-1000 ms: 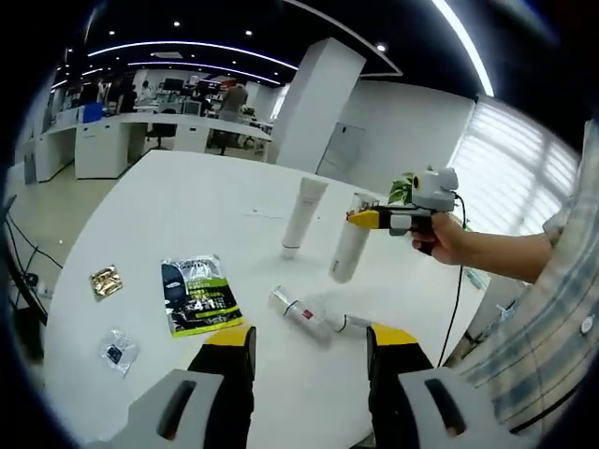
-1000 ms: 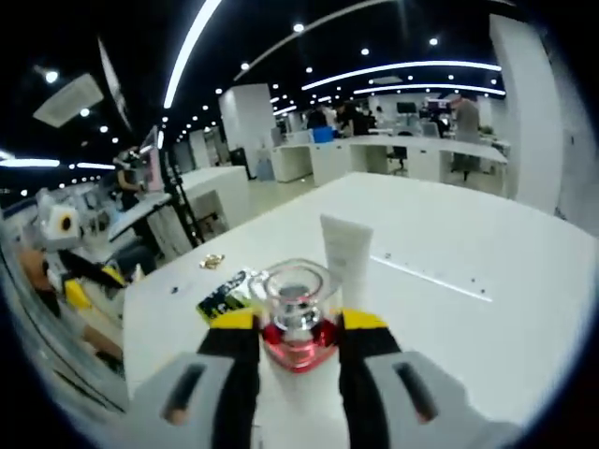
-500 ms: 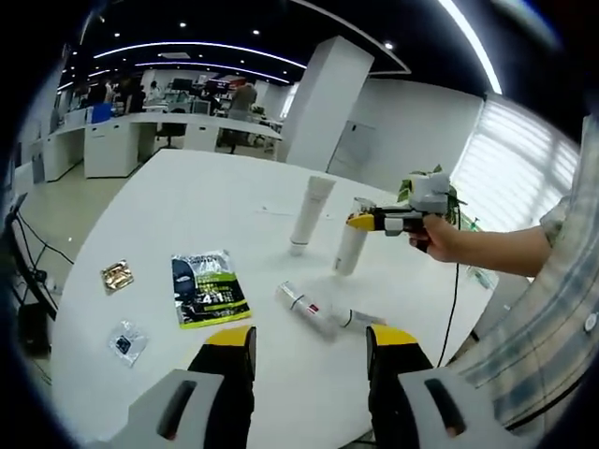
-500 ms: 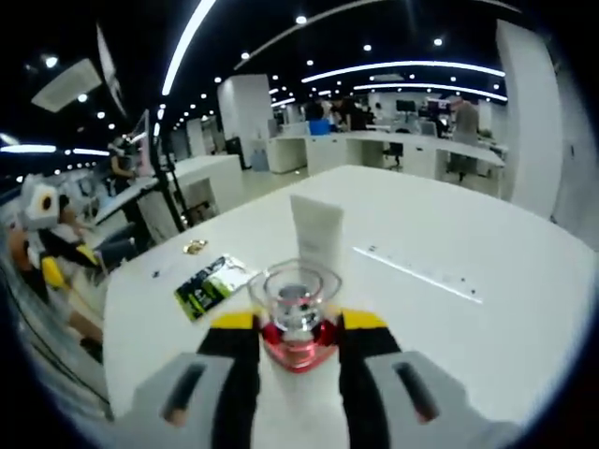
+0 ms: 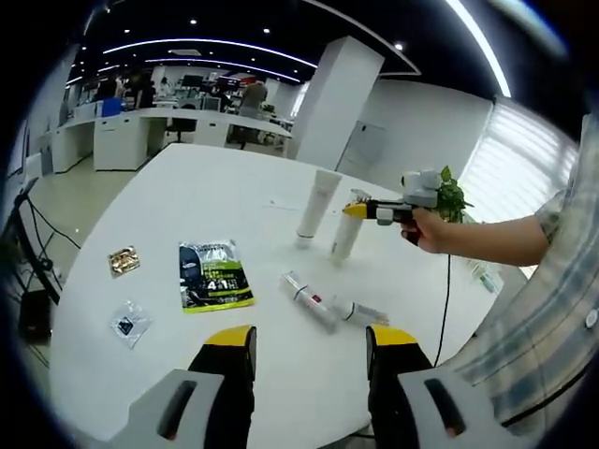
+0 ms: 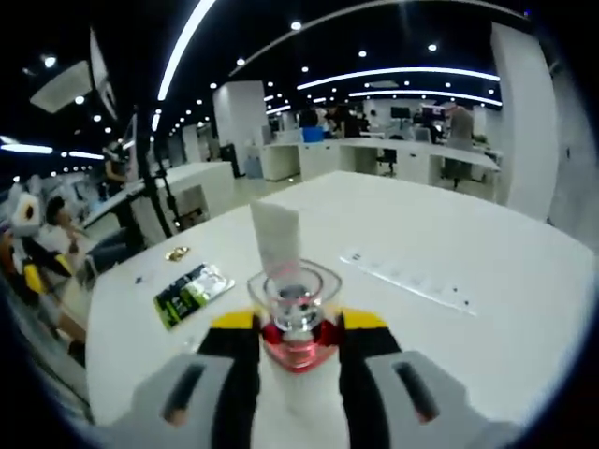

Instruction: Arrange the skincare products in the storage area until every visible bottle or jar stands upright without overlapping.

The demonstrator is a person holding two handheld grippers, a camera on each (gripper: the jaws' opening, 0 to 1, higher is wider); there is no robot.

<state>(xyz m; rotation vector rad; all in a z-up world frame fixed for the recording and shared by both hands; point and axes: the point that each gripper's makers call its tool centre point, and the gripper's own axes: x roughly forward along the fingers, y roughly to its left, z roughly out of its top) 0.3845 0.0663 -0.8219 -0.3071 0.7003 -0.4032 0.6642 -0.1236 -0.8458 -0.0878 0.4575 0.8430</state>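
Centrally in the right gripper view: right tool (image 6: 297, 329), yellow-tipped jaws pinching a clear bottle (image 6: 297, 309) with red liquid, seen from above its mouth. Same tool seen from outside in the left gripper view (image 5: 356, 210), held in a hand (image 5: 430, 230) with a plaid sleeve (image 5: 538, 309), gripping the bottle (image 5: 343, 232) near its top; bottle close to upright, base at or just above the white bench (image 5: 187, 192); contact with the surface not resolvable.

Just beside that bottle, on its far-left side: white tube (image 5: 316, 203) standing on its cap end, upright; same tube directly beyond the gripped bottle in the right gripper view (image 6: 276, 238).

Nearer the left tool: two slim bottles lying flat, one white with a red label (image 5: 308, 300), one clear (image 5: 356, 311), ends close together; touching or not, cannot tell.

Left part of bench: green-and-black sachet (image 5: 212, 275) lying flat, small gold packet (image 5: 123, 261), small clear packet (image 5: 128, 324), all well apart. Sachet also in the right gripper view (image 6: 192, 292), with the gold packet (image 6: 176, 253) beyond it.

Bottom of the left gripper view: left tool (image 5: 310, 343), jaws spread, nothing between them, above the near bench edge.

Behind the hand: green plant (image 5: 453, 196). Background: open office with white desks (image 5: 122, 131) and a white column (image 5: 332, 108).
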